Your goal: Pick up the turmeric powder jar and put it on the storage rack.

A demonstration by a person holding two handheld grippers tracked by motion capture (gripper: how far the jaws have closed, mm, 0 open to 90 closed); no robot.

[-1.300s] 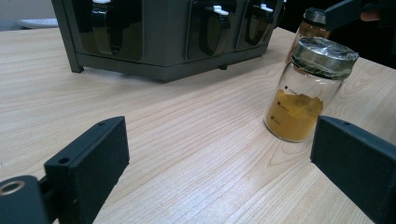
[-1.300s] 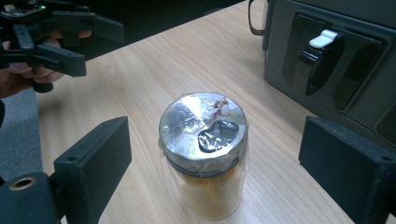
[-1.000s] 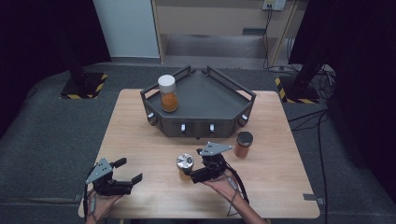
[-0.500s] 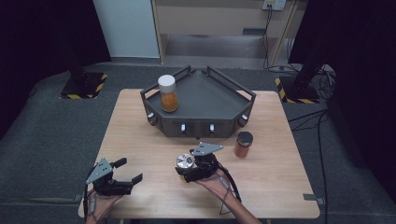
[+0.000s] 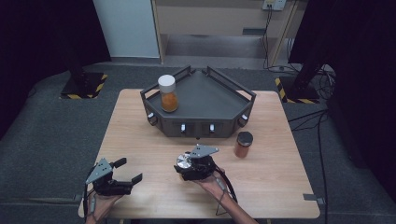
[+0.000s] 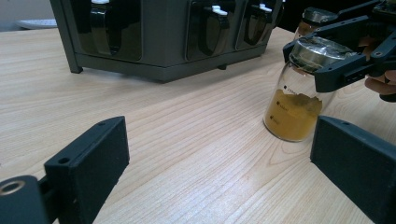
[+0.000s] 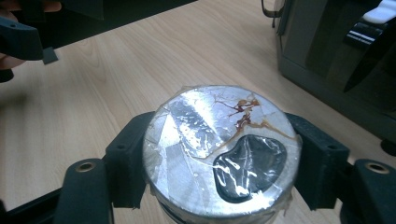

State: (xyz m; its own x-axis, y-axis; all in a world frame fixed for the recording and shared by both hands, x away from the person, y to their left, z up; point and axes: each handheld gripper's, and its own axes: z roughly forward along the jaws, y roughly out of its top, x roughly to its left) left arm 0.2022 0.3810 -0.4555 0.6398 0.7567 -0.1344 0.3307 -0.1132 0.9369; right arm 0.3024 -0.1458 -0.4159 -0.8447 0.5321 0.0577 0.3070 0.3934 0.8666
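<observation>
Right gripper (image 5: 186,164) just closing, jaws clamped round the foil-sealed top of a jar (image 6: 299,100) of yellow powder standing on the wooden table (image 5: 280,186), left gripper (image 5: 126,171) spread wide, holding nothing, near the front edge

Left gripper (image 6: 219,168) is seen w/ its two black jaws spread wide over bare wooden table (image 6: 177,135), nothing held btwn them. At right, a glass jar (image 6: 299,107) of yellow-orange powder, silver-lidded, is gripped at lid level by the right gripper (image 6: 334,58), whose jaws have just been closing on it; jar base rests on the table. A 2nd jar (image 6: 310,21) is glimpsed behind. Far side: dark grey rack (image 6: 159,37) w/ white-tabbed slots.
</observation>
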